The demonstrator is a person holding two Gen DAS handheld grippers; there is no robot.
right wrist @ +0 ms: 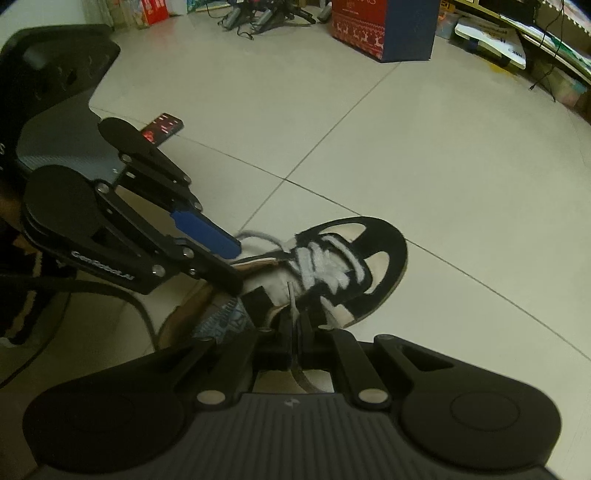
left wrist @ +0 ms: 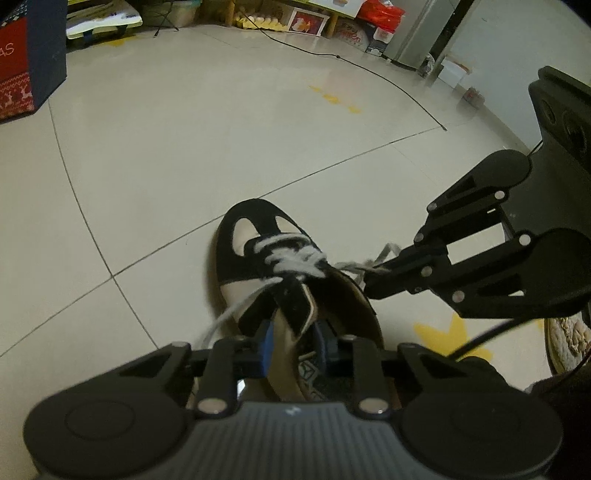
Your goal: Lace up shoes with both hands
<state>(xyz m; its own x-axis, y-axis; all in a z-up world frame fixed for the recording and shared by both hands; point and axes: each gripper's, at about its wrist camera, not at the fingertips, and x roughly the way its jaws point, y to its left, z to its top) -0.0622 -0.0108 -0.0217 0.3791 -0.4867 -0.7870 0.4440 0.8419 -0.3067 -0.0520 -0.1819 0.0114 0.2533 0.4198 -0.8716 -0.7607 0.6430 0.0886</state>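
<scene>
A black and cream sneaker (left wrist: 255, 236) (right wrist: 380, 243) with grey-white laces lies on the tiled floor, toe pointing away. My left gripper (left wrist: 295, 343) (right wrist: 236, 266) is open at the shoe's mouth. The black tongue (left wrist: 295, 306) rises between its blue-padded fingers (left wrist: 266, 347). One loose lace (left wrist: 236, 310) trails past the left finger. My right gripper (right wrist: 295, 332) (left wrist: 369, 280) comes in from the shoe's side and is shut on the other lace end (right wrist: 292, 295) (left wrist: 351, 266), just off the top eyelets.
A navy and red gift box (left wrist: 29, 62) (right wrist: 384, 26) stands on the floor. A black cable (left wrist: 369, 70) crosses the tiles. Another shoe (left wrist: 565, 339) sits at the right, by a yellow star sticker (left wrist: 454, 332). A small dark device (right wrist: 164, 127) lies behind the left gripper.
</scene>
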